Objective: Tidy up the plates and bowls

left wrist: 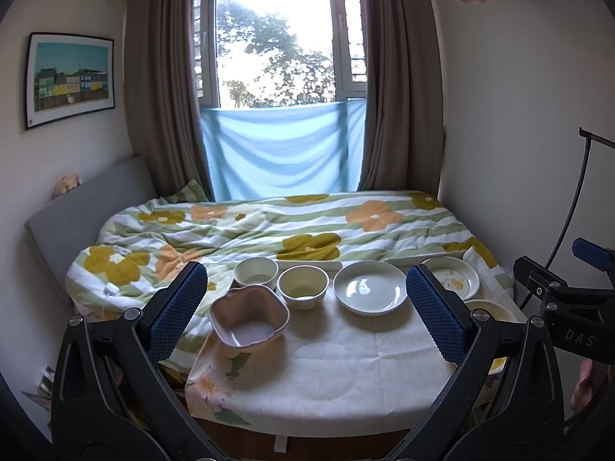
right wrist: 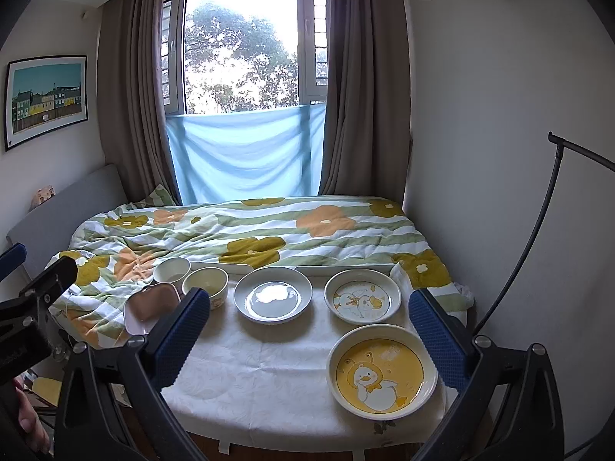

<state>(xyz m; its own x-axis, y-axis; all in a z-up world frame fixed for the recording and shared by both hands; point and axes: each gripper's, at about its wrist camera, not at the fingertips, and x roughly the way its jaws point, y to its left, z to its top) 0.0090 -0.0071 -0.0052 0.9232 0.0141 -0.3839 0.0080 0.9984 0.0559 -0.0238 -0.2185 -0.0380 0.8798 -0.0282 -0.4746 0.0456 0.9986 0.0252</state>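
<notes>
Left gripper [left wrist: 307,303] spread wide, gripping nothing; pink wavy bowl [left wrist: 249,320] lower centre between its pads. Right gripper [right wrist: 309,336] likewise released, yellow duck plate [right wrist: 381,371] lower right. Mid-frame row: two cream bowls [right wrist: 205,282], plain plate [right wrist: 273,294], white duck plate [right wrist: 362,301], possibly chipped—glare. Floral duvet [right wrist: 246,234] beyond.

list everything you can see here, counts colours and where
bowls: 3, two cream, one pink wavy, table's left
plates: 3, plain white centre, white duck back right, yellow duck front right
tablecloth: 1, white, on table
duvet: 1, green stripes, floral, on bed behind
curtains: 2, brown, flanking window
cloth: 1, blue, under window
picture: 1, framed, left wall
left gripper: open, blue fingers
right gripper: open
</notes>
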